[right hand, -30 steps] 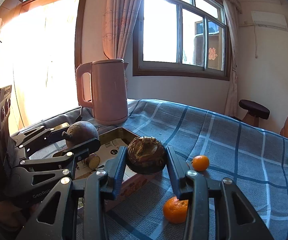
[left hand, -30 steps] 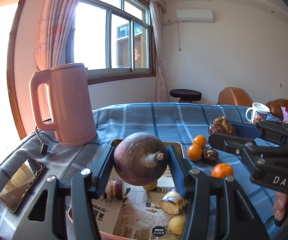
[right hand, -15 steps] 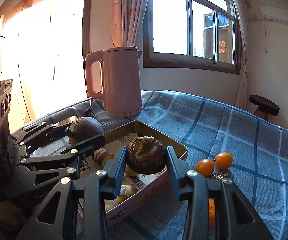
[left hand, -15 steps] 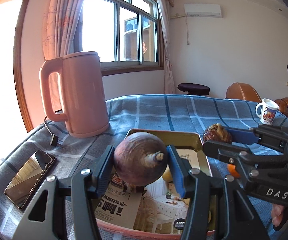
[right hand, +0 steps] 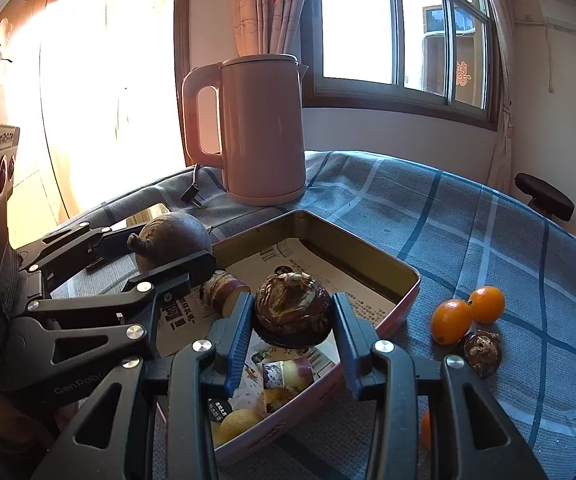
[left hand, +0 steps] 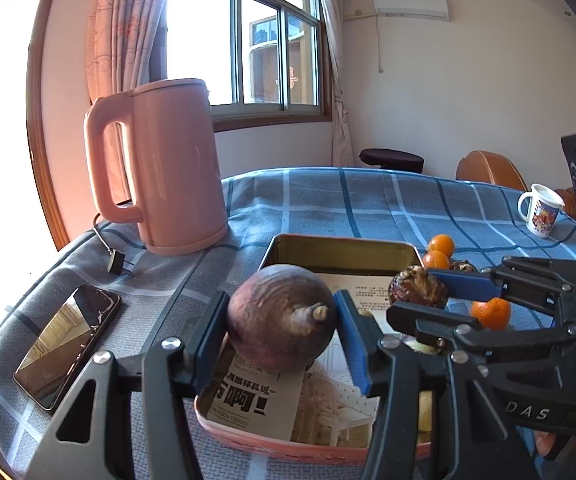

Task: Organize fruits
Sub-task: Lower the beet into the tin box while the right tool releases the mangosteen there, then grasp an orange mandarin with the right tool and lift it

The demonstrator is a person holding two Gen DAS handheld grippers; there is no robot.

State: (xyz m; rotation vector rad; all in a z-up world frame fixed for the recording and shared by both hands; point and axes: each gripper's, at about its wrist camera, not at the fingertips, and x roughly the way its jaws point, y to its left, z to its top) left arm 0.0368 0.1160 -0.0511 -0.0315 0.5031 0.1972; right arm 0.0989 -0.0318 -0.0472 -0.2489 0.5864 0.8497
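My left gripper (left hand: 282, 326) is shut on a large purple round fruit (left hand: 282, 322) with a stub stem, held over the near left part of the metal tray (left hand: 339, 246). In the right wrist view my right gripper (right hand: 292, 322) is shut on a smaller dark brown scaly fruit (right hand: 292, 310), above the paper-lined tray (right hand: 367, 276). Each gripper shows in the other's view: the left gripper (right hand: 176, 246) with its purple fruit (right hand: 172, 240), the right gripper (left hand: 415, 294) with its brown fruit (left hand: 417, 292). Small oranges (right hand: 451, 320) and another brown fruit (right hand: 481, 352) lie on the cloth right of the tray.
A pink kettle (left hand: 164, 168) with its plug (left hand: 115, 260) stands behind the tray on the blue checked tablecloth (left hand: 327, 200). A phone (left hand: 68, 344) lies at the left edge. A white mug (left hand: 539, 210) sits far right. Yellow fruit (right hand: 240, 420) and a cut piece (right hand: 224, 292) lie in the tray.
Both grippers have moved forward and down with their fruits and now hang over the tray, which lies closer and more fully under them. The grips have not changed.
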